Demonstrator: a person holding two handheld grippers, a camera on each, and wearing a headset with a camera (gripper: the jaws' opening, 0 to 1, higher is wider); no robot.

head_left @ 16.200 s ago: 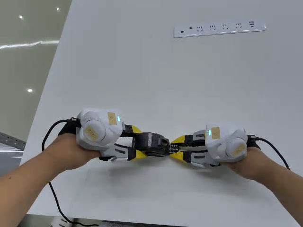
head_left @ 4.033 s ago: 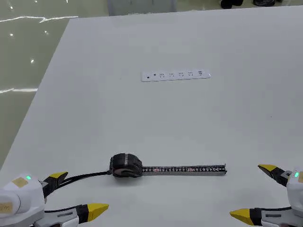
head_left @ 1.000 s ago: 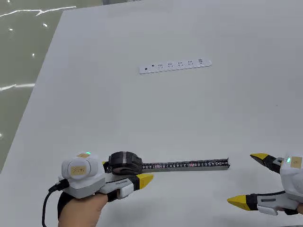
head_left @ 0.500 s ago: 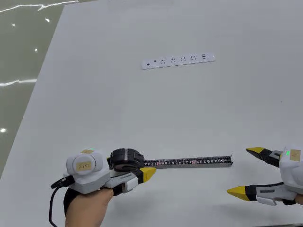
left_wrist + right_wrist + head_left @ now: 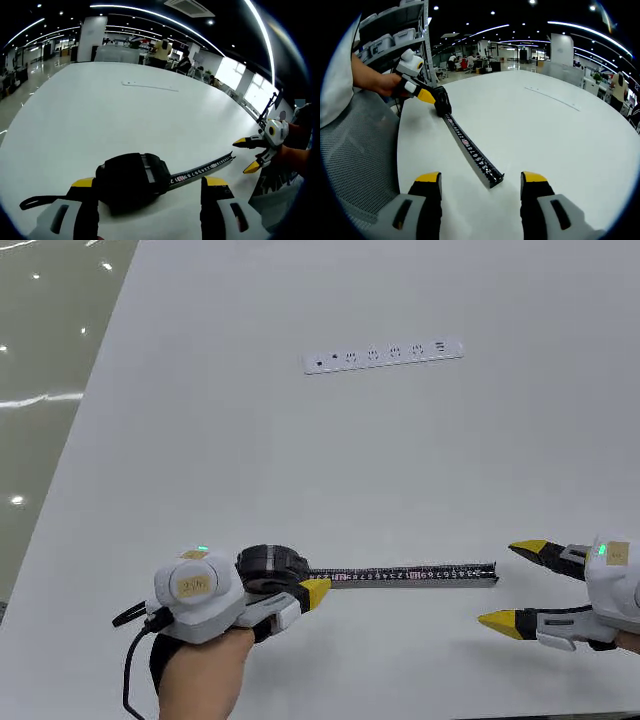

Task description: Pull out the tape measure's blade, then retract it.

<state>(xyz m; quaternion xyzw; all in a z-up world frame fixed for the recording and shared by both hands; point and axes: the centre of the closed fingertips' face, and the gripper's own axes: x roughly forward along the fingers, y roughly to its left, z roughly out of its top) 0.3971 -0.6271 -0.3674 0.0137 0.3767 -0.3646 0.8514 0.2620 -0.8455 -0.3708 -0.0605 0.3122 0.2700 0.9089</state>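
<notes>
Both grippers have jaws spread. Left gripper (image 5: 149, 184) straddles the black tape measure (image 5: 270, 565) case on the white table (image 5: 300, 460); contact with either jaw cannot be told. Blade (image 5: 415, 574) lies extended flat along the table, its end hook just ahead of the right gripper (image 5: 512, 582), apart from it. Power strip (image 5: 383, 354) lies well beyond

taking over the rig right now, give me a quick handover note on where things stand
Left gripper: open, jaws straddling the tape measure case, one jaw clear of it.
Right gripper: open, empty, just short of the hook end, not touching it.
Blade: extended, lying flat on the white table.
Done: pull-out.
Left: retract the blade into the case.
</notes>
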